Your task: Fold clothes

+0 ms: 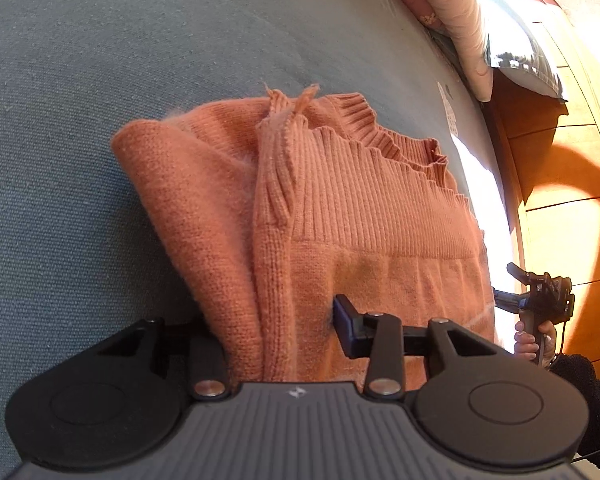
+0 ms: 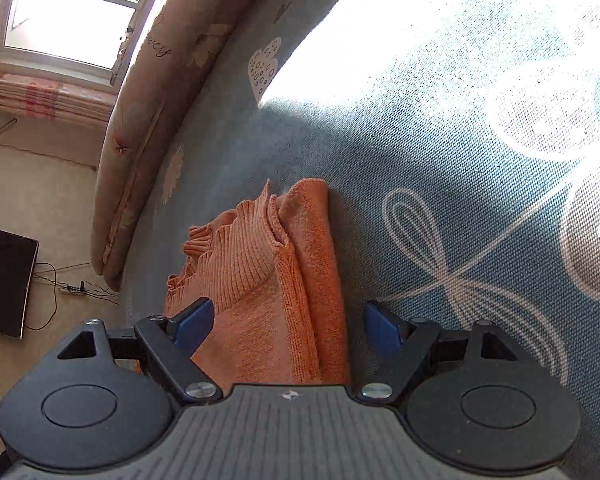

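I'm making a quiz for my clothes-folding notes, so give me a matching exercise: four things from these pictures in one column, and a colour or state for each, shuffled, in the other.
1 sweater
2 sheet
3 left gripper
4 right gripper

A open
B orange
C closed on knit cloth
D blue-grey

Pairs: 1-B, 2-D, 3-C, 4-A

sweater [image 1: 340,216] | orange knit, ribbed hem and cuff | folded lengthwise; laid on blue bedsheet [image 1: 80,120]; one edge pinched
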